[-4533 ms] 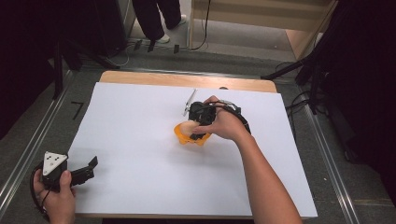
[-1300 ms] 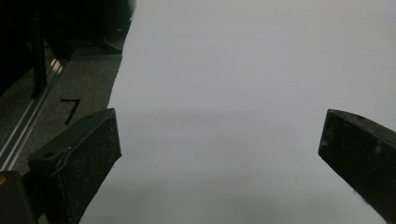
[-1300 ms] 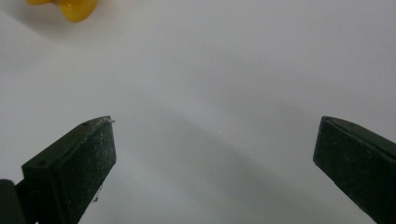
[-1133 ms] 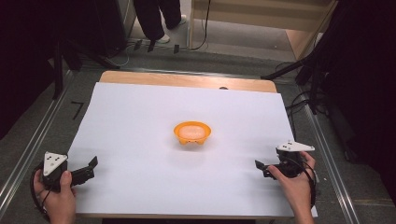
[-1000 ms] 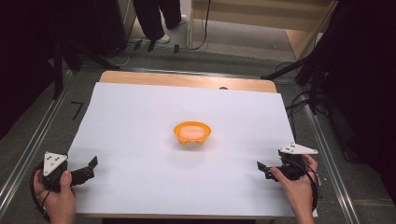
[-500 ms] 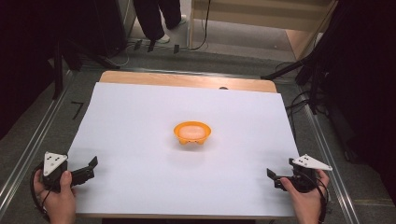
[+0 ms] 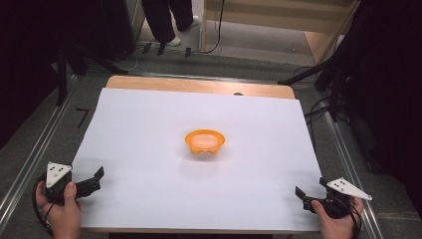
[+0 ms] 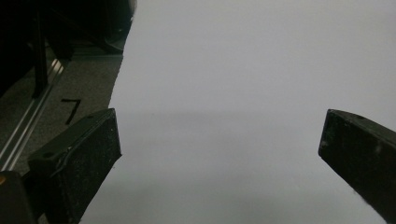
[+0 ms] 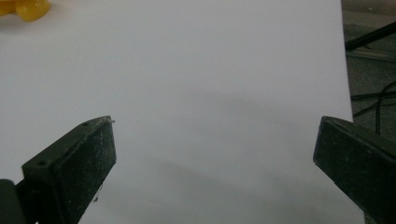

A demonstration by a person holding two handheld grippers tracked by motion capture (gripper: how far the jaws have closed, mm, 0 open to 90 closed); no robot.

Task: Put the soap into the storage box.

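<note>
Parking both: left gripper (image 7: pixel 93 180) and right gripper (image 7: pixel 302 195) gaping, empty, at near corners; orange bowl (image 7: pixel 204 141) centered, contents unclear.

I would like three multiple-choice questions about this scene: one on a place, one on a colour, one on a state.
1. Where is the bowl?
A. middle of the white sheet
B. far left corner
C. on the floor

2. What colour is the bowl?
A. blue
B. orange
C. green

3. How stands the right gripper?
A. shut on the bowl
B. shut, empty
C. open, empty

Answers: 1 A, the high view shows it mid-sheet; 2 B, it is plainly orange; 3 C, its jaws stand wide apart in the right gripper view, with nothing between them.
</note>
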